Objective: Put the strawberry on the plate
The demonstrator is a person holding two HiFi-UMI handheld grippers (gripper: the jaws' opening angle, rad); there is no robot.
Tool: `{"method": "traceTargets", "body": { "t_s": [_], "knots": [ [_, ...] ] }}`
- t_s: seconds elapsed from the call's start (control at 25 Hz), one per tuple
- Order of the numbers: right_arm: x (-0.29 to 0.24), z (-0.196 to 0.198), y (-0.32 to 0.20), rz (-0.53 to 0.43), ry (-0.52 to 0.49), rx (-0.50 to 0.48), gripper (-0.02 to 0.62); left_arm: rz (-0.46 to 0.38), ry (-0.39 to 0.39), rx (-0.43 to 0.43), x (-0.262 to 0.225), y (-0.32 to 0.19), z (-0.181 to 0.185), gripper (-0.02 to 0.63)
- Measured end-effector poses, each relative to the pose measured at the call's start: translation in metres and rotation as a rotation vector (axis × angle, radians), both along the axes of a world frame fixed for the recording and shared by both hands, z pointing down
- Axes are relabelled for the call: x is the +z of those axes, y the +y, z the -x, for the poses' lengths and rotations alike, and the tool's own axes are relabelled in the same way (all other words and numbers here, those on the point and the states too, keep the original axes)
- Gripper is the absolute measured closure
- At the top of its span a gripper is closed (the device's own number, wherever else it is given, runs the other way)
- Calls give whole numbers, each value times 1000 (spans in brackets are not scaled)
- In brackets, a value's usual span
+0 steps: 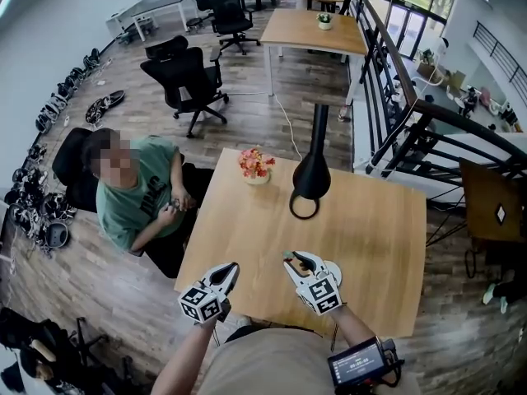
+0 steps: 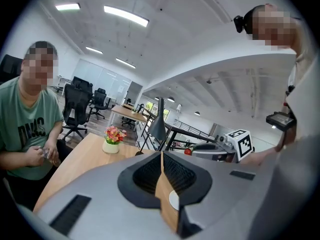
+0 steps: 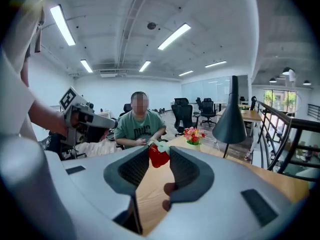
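Note:
My right gripper is shut on a red strawberry with a green leafy top, held up above the wooden table. In the head view the strawberry hangs over a white plate, which lies near the table's front edge and is partly hidden by the gripper. My left gripper hovers to the left of the right one, its jaws closed together with nothing between them. The left gripper view shows the right gripper with the strawberry at its tip.
A black lamp stands mid-table, with a small pot of flowers at the far left corner. A person in a green shirt sits at the table's left side. A black railing runs along the right.

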State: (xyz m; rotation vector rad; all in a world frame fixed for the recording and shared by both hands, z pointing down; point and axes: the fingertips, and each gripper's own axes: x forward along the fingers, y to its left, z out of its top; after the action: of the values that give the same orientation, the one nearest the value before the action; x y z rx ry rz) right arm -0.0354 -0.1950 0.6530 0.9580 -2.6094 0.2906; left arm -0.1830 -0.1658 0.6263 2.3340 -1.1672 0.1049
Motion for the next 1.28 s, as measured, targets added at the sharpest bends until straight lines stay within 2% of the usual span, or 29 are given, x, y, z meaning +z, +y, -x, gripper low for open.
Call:
{"method": "traceTargets", "body": {
  "t_s": [0.48,0.96,1.28],
  "knots": [
    [-58,-66,10,-88,-89,56,459,-17,-15,41,-4,5,-61,601],
    [-53,-124,26,-92,-94,83,459,-11,-2,41,2,16,-117,601],
    [-54,-149,31,-97,-82,104,459,-6,-11,47,2,25,-128,601]
  ]
}}
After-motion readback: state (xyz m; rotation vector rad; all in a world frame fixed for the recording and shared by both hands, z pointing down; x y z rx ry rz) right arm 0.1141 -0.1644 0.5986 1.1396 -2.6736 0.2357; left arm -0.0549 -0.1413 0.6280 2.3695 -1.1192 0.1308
